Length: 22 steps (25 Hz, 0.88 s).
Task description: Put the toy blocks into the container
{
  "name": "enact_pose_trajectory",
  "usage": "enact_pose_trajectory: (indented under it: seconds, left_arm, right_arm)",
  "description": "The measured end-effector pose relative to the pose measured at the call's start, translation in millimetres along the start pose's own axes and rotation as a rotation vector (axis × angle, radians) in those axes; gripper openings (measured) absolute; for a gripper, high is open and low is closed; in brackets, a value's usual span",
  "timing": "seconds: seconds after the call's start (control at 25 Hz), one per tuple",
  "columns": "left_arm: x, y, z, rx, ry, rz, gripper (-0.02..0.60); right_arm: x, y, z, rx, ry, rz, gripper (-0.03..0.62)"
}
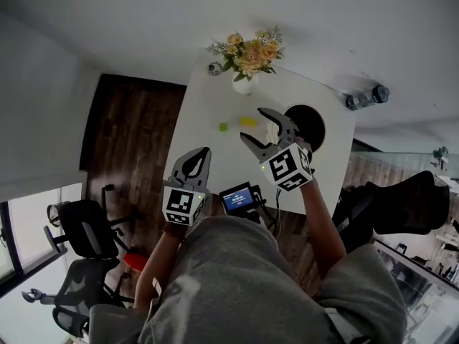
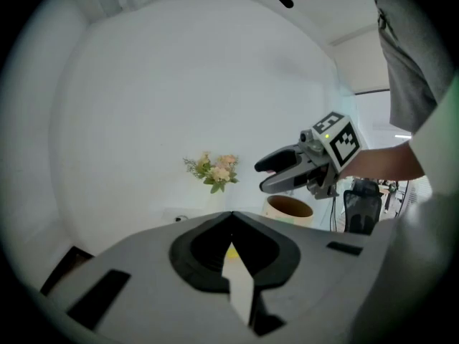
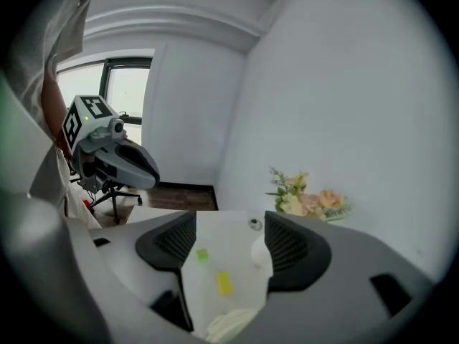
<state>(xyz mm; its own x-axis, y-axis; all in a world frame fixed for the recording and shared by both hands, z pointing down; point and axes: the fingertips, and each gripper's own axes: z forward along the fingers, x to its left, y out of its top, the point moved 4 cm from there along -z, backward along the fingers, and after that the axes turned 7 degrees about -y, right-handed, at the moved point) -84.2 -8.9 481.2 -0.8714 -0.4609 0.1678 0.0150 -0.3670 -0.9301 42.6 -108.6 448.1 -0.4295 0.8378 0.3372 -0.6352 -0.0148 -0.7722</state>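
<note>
A small green block [image 1: 223,127] and a yellow block [image 1: 248,122] lie on the white table [image 1: 208,106], left of the round container [image 1: 307,125] with its dark inside. My right gripper [image 1: 252,124] hovers open above the yellow block, holding nothing. Between its jaws I see the green block [image 3: 201,255], the yellow block [image 3: 224,284] and a white crumpled thing [image 3: 229,325]. My left gripper [image 1: 203,153] is shut and empty, held nearer the table's front edge. Its own view shows the right gripper [image 2: 262,175] above the container [image 2: 289,208].
A vase of flowers [image 1: 247,56] stands at the table's far edge beside a small round object [image 1: 214,68]. Two dark objects [image 1: 366,97] sit at the far right corner. A small screen [image 1: 237,198] lies at the near edge. Office chairs [image 1: 82,235] stand on the floor to the left.
</note>
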Motion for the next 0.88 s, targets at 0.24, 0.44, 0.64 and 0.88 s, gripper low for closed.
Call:
enact_pose_trajectory:
  seconds: [0.24, 0.44, 0.64, 0.88]
  left_arm:
    - [18.7, -1.7, -22.5, -0.009, 0.051, -0.027, 0.006]
    - [38.1, -5.9, -41.8, -0.006, 0.090, -0.038, 0.006]
    - [54.8, -11.9, -60.2, -0.001, 0.127, -0.049, 0.006]
    - [69.9, -17.8, -76.1, 0.004, 0.156, -0.063, 0.006]
  right_arm:
    - [59.9, -15.6, 70.0, 0.057, 0.144, -0.054, 0.278]
    - [91.1, -60.8, 128.7, 0.185, 0.240, -0.097, 0.273]
    - [101.0, -108.3, 167.2, 0.316, 0.260, -0.107, 0.245]
    - [110.1, -140.2, 187.6, 0.421, 0.281, -0.108, 0.238]
